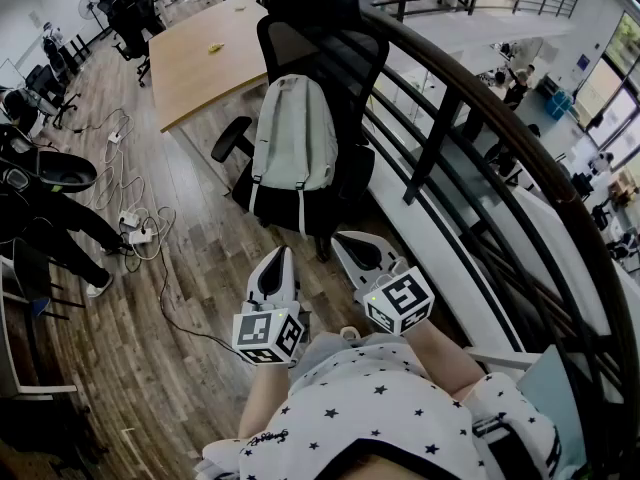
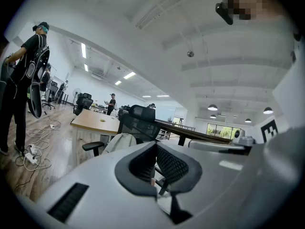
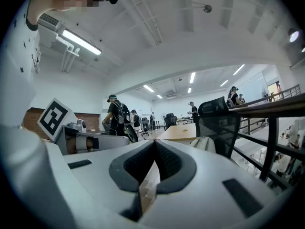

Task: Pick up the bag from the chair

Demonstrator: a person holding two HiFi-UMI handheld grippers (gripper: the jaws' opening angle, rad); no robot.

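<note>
Facing a black office chair (image 1: 320,38) on a wood-plank floor (image 1: 190,298), with a wooden table (image 1: 205,53) just behind it and a dark railing (image 1: 470,98) close along its right. Off to the left, loose cables (image 1: 130,193) and a power strip (image 1: 137,234), well apart from the chair. Only bare planks between the chair and the two grippers.

Left gripper (image 1: 278,255) and right gripper (image 1: 343,238) held low, side by side, near the body, pointing at the chair. In each gripper view, jaws drawn together at the tips, holding nothing.

Seen from the head alone: the cables, and the bag (image 1: 293,148) whole. Seen from the left gripper view alone: a person in black (image 2: 24,80) standing at far left. From the right gripper view: the other gripper's marker cube (image 3: 56,118) (square black pattern on white), and just a pale sliver of the bag (image 3: 206,144) beside the chair back.

Pale grey backpack, upright on the seat, leaning on the backrest, straps hanging down its front, a small loop at the top.
</note>
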